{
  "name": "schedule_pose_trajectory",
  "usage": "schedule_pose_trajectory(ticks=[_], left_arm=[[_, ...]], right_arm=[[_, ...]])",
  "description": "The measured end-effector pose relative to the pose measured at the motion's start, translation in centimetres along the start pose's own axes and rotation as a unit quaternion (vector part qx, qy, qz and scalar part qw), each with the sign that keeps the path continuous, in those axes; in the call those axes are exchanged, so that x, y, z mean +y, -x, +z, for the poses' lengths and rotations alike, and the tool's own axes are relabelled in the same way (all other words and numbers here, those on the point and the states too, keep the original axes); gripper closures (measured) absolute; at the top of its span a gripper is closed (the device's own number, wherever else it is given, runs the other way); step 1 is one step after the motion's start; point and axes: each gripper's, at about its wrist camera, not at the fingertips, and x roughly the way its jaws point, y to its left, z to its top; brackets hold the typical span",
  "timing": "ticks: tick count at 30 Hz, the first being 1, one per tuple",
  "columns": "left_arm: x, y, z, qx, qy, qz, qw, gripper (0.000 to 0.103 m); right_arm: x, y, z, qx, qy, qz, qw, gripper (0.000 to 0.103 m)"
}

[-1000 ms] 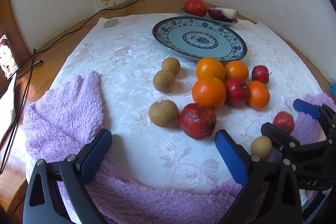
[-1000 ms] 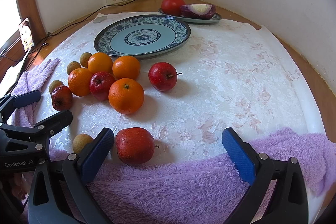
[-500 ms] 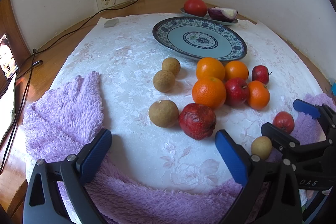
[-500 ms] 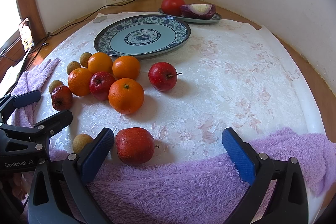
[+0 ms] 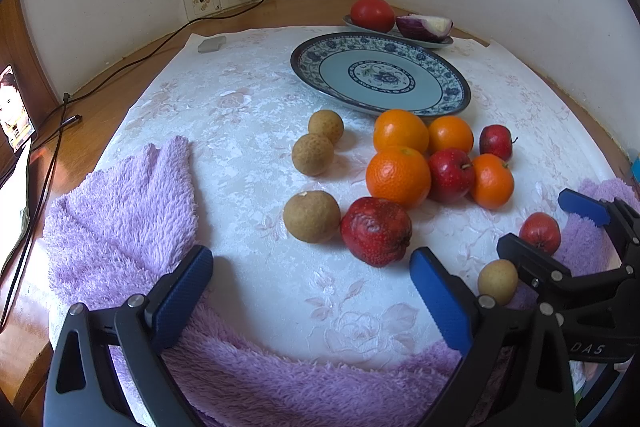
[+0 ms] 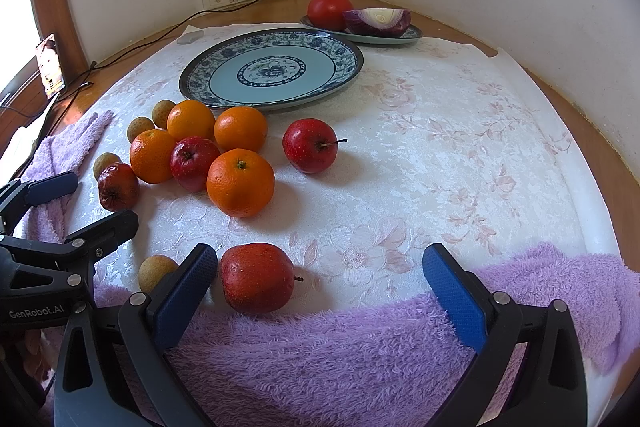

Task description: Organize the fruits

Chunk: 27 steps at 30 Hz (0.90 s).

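Note:
An empty blue-patterned plate (image 5: 380,79) (image 6: 272,71) sits at the back of the white cloth. In front of it lie several oranges (image 5: 398,177) (image 6: 240,183), red apples (image 5: 451,174) (image 6: 310,146) and brown longans (image 5: 312,215) (image 6: 156,273). A wrinkled dark red fruit (image 5: 376,231) lies just ahead of my left gripper (image 5: 312,291), which is open and empty. My right gripper (image 6: 320,287) is open and empty, with a red apple (image 6: 256,277) beside its left finger. Each gripper shows in the other's view.
A small dish (image 6: 404,35) with a tomato (image 6: 330,11) and half a red onion (image 6: 378,21) stands at the back right. A purple towel (image 5: 120,211) (image 6: 360,359) lies along the near edge. Wall sockets, a cable (image 5: 160,39) and a phone (image 5: 14,107) are at the left.

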Motion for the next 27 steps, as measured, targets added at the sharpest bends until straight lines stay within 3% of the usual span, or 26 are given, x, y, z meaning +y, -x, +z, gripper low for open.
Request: schedule_pose_trajectory(ticks=[27], left_arm=[[0.3, -0.09, 0.01, -0.001, 0.0, 0.0, 1.0, 0.002]], right_arm=[[0.01, 0.01, 0.03, 0.001, 0.0, 0.0, 1.0, 0.0]])
